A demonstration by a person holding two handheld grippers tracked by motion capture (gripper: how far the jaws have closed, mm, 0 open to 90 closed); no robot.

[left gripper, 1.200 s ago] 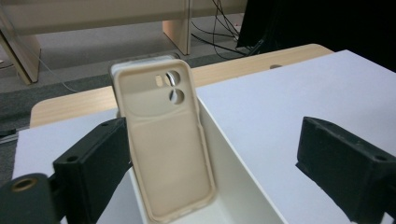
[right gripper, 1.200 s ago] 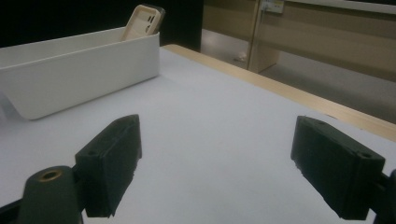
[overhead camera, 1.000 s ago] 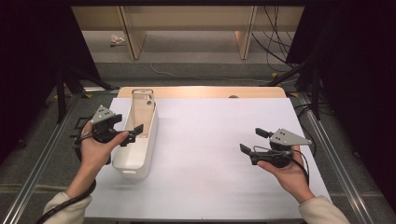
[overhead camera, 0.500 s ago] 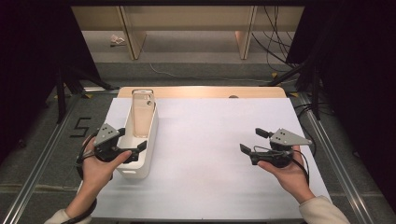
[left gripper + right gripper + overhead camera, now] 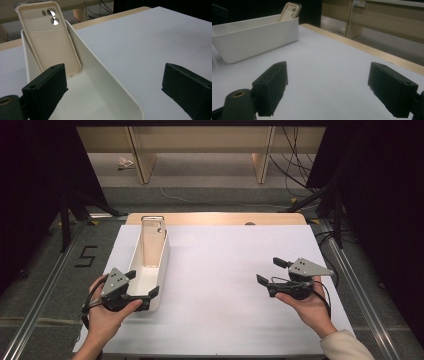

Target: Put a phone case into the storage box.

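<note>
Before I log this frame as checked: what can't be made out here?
- Phone case: lower end hidden behind the left gripper's jaw, left gripper view.
- White bin: near end covered by that gripper, high view.
- Bin's inside: hidden by its wall, right gripper view.

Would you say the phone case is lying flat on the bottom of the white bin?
No, the phone case stands tilted, leaning against the far end wall of the white bin, with its top edge rising above the rim.
</note>
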